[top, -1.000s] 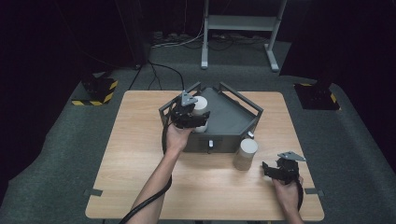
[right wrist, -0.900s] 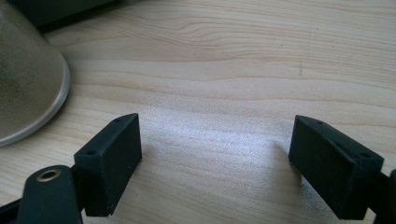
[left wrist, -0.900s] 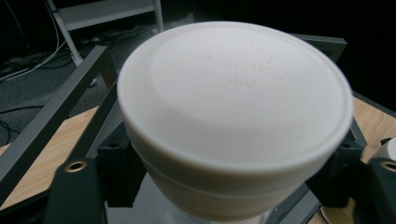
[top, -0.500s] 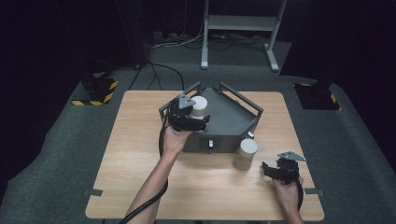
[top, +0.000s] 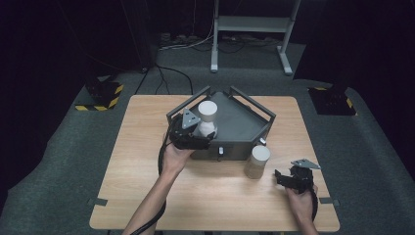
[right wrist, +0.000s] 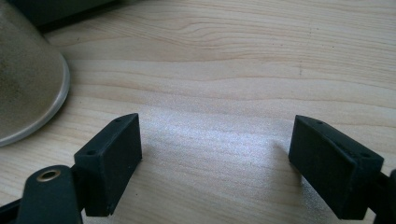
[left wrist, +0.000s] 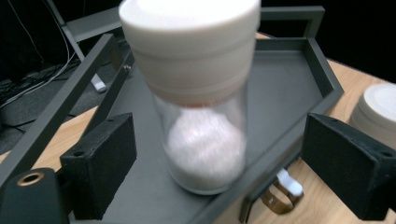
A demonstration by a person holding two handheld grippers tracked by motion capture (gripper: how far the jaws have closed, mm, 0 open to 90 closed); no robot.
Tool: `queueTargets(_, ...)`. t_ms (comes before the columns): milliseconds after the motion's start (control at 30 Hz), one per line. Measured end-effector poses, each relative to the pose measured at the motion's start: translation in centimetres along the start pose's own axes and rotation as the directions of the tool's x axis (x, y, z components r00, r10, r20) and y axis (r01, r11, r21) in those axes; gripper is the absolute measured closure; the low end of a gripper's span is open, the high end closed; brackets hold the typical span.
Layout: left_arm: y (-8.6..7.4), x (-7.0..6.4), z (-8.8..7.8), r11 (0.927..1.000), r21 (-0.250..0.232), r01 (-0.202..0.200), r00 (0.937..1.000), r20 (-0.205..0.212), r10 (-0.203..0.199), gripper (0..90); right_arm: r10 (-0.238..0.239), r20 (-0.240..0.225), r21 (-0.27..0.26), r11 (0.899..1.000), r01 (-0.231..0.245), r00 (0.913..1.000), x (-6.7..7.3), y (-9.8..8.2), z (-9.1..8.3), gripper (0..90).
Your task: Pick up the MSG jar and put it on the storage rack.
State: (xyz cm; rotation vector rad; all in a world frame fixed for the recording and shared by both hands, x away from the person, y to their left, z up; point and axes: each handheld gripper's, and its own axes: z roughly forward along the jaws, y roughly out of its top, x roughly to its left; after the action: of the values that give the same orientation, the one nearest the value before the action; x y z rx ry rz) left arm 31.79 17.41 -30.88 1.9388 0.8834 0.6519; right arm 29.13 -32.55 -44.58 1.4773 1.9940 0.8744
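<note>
Left gripper is standing wide, jaws just opened, pads clear of the jar (upright in the tray); right gripper is hovering open over the desk, holding nothing.

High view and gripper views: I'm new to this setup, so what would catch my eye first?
A clear jar with a wide white lid and white powder inside stands in the dark grey five-sided metal tray, between the left gripper's jaws, which have just opened off it. A second white-lidded jar stands on the light wooden table beside the tray.
</note>
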Motion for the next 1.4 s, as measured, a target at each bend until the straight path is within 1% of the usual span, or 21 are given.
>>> queueTargets(200, -1.4, -0.1, -1.0, 1.0, -0.002, 0.007, 0.9999, 0.014, -0.007, 10.4, -0.001, -0.001, -0.001, 1.0, 0.001, 1.0, 0.0, 0.0, 0.0, 16.6)
queueTargets(267, -2.2, 0.2, -1.4, 0.9998, 0.012, 0.015, 0.9996, 0.022, -0.015, 10.4, -0.001, -0.001, -0.001, 1.0, 0.001, 1.0, 0.0, 0.0, 0.0, 16.6)
queueTargets(333, -2.5, 0.1, -1.5, 0.9998, 0.012, 0.017, 0.9997, 0.019, -0.017, 10.4, 0.0, -0.002, -0.001, 1.0, 0.0, 1.0, -0.1, 0.0, 0.0, 16.7)
queueTargets(367, -2.8, 0.1, -1.8, 0.9998, 0.015, 0.016, 0.9997, 0.016, -0.016, 10.4, 0.0, -0.002, -0.001, 1.0, 0.0, 1.0, -0.1, 0.0, 0.0, 16.7)
queueTargets(467, -3.9, -0.1, -2.3, 0.9995, 0.009, 0.03, 0.9994, 0.018, -0.031, 10.4, 0.0, -0.003, -0.001, 1.0, 0.0, 1.0, -0.1, 0.0, 0.0, 16.8)
queueTargets(500, -3.9, -0.1, -2.3, 0.9995, 0.009, 0.03, 0.9994, 0.018, -0.031, 10.4, 0.0, -0.003, -0.001, 1.0, 0.0, 1.0, -0.1, 0.0, 0.0, 16.8)
queueTargets(600, -4.5, -0.4, -2.4, 0.9995, 0.019, 0.027, 0.9995, 0.014, -0.027, 10.4, -0.001, -0.002, -0.001, 1.0, 0.001, 1.0, -0.1, 0.0, 0.0, 16.8)
queueTargets(633, -5.0, -0.6, -2.3, 0.9992, 0.026, 0.03, 0.9994, 0.015, -0.03, 10.4, 0.0, -0.002, -0.001, 1.0, 0.0, 1.0, 0.0, 0.0, 0.0, 16.8)
queueTargets(800, -5.9, -0.8, -2.1, 0.9986, 0.044, 0.03, 0.9993, 0.021, -0.031, 10.4, 0.001, -0.004, 0.0, 1.0, -0.001, 1.0, -0.1, 0.0, 0.0, 16.7)
queueTargets(900, -6.4, -1.1, -2.0, 0.9981, 0.054, 0.028, 0.9994, 0.017, -0.029, 10.4, 0.002, -0.004, 0.0, 1.0, -0.002, 1.0, -0.1, 0.0, 0.0, 16.7)
queueTargets(1033, -7.2, -1.4, -1.7, 0.9971, 0.068, 0.036, 0.9992, 0.013, -0.037, 10.5, 0.001, -0.004, 0.0, 1.0, -0.001, 1.0, -0.1, 0.0, 0.0, 16.7)
queueTargets(1067, -7.6, -1.6, -1.5, 0.9961, 0.081, 0.036, 0.9993, 0.009, -0.037, 10.6, 0.001, -0.004, 0.0, 1.0, -0.001, 1.0, -0.1, 0.0, 0.0, 16.7)
queueTargets(1100, -7.6, -1.6, -1.5, 0.9961, 0.081, 0.036, 0.9993, 0.009, -0.037, 10.6, 0.001, -0.004, 0.0, 1.0, -0.001, 1.0, -0.1, 0.0, 0.0, 16.7)
queueTargets(1167, -8.0, -1.8, -1.1, 0.995, 0.095, 0.032, 0.9995, 0.003, -0.032, 10.6, 0.001, -0.004, 0.0, 1.0, -0.001, 1.0, -0.1, 0.0, 0.0, 16.7)
queueTargets(1400, -9.7, -2.3, 0.2, 0.9911, 0.124, 0.049, 0.9988, 0.001, -0.05, 11.3, 0.003, -0.004, 0.001, 1.0, -0.003, 1.0, -0.1, 0.0, 0.0, 16.6)
